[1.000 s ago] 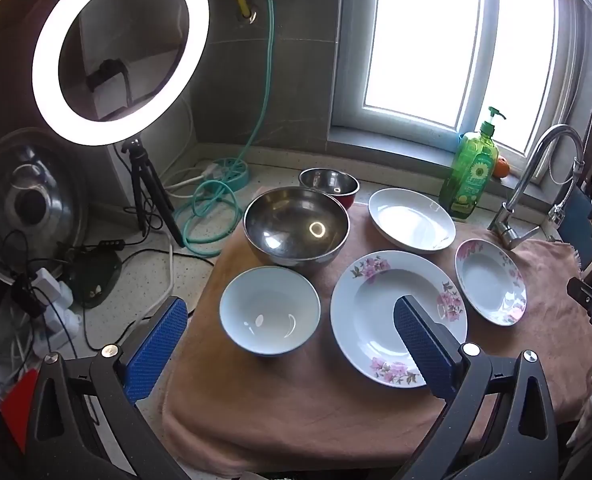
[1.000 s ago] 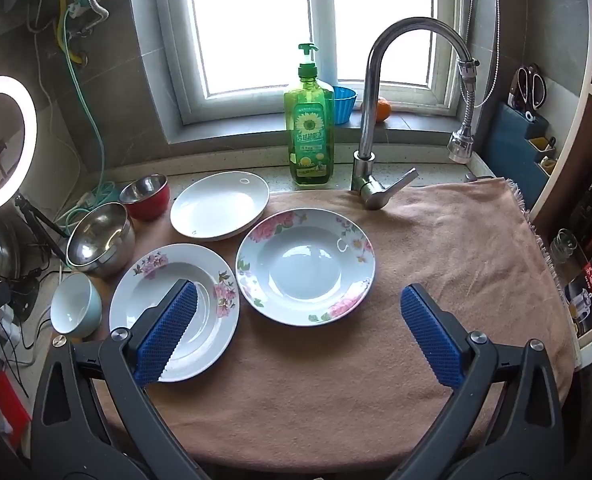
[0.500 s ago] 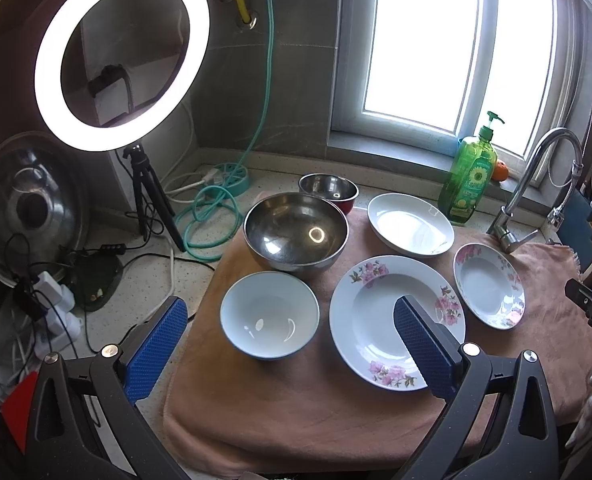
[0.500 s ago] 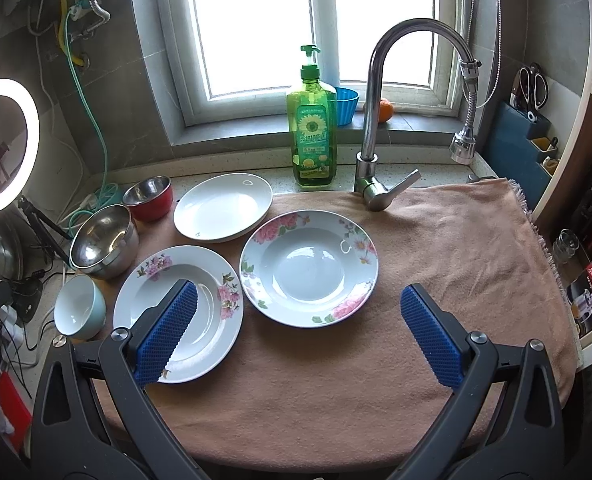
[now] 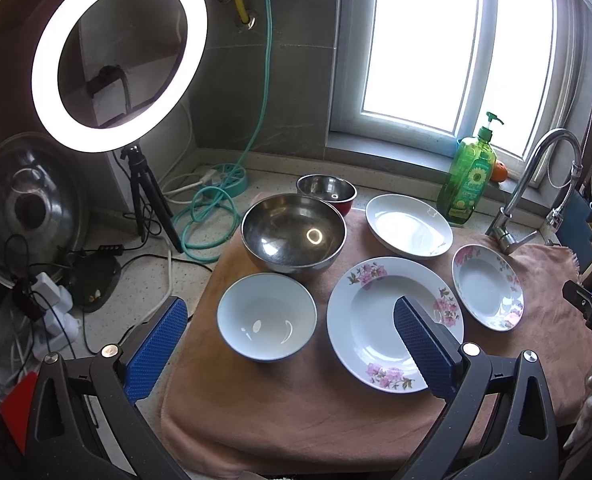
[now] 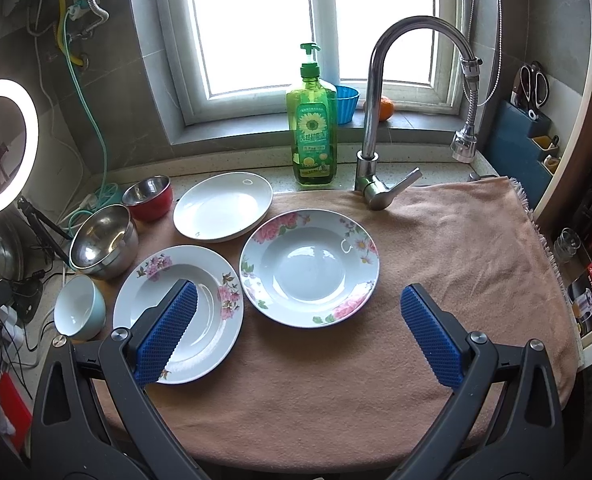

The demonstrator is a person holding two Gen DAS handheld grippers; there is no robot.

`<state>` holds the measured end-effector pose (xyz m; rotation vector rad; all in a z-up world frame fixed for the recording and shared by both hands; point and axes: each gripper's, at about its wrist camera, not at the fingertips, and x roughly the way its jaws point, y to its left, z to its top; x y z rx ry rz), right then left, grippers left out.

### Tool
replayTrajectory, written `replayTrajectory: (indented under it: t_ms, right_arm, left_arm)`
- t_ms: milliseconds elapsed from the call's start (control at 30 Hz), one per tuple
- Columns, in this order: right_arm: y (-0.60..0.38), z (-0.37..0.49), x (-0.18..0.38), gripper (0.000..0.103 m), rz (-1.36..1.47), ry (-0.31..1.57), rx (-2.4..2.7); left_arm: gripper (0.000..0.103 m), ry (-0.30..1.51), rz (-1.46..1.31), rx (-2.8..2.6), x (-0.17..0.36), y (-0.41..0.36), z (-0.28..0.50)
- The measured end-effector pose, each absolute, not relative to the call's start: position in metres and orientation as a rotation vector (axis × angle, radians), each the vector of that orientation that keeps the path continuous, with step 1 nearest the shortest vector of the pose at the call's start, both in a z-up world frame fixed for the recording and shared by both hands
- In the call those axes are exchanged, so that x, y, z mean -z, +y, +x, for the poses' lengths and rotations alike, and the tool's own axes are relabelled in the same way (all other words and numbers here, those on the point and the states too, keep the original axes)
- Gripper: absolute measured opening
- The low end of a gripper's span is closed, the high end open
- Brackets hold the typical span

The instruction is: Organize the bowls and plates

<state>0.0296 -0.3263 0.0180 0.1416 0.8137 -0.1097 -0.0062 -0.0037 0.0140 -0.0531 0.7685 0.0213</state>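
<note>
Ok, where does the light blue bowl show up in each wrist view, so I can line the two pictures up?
Left wrist: light blue bowl sits lower centre, between the open fingers of the left gripper.
Right wrist: same bowl at the far left edge, beside the big floral plate.
Shared landmark: green soap bottle by the window.

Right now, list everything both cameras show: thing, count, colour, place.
Floral plates: 2, white with pink flowers, on the towel; larger, smaller.
Plain plate: 1, white, behind them.
Ceramic bowl: 1, pale blue, towel's left edge.
Steel bowl: 1, silver, behind it.
Small bowl: 1, red outside, on the counter.
Towel: 1, peach, under the dishes.
Soap bottle: 1, green, by the faucet.
Ring light: 1, lit, left.
Left gripper: open, empty.
Right gripper: open, empty.
</note>
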Motion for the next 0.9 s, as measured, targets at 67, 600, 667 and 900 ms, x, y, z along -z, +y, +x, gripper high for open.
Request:
replayTrajectory:
  t_ms: [67,600,667,900]
  right_arm:
    - [-0.325,0.031,-0.017,0.103,0.145,0.817,0.108]
    - [-0.328,0.036,-0.007,0.103,0.153,0.827,0.108]
    - [-0.328,0.036,-0.008,0.103,0.152,0.826,0.107]
    - [-0.329,0.038,-0.005,0.103,0.151,0.827,0.107]
  left_arm:
    - [0.102,0.769,-0.052,-0.022,-0.014,-0.004,-0.007]
    - [0.102,0.77,-0.054,-0.021,-0.014,-0.004,-0.003]
    - [0.102,0.772,-0.054,-0.02,-0.014,-0.004,0.0]
    - [0.102,0.772,-0.049,-0.017,-0.013,-0.007,0.006]
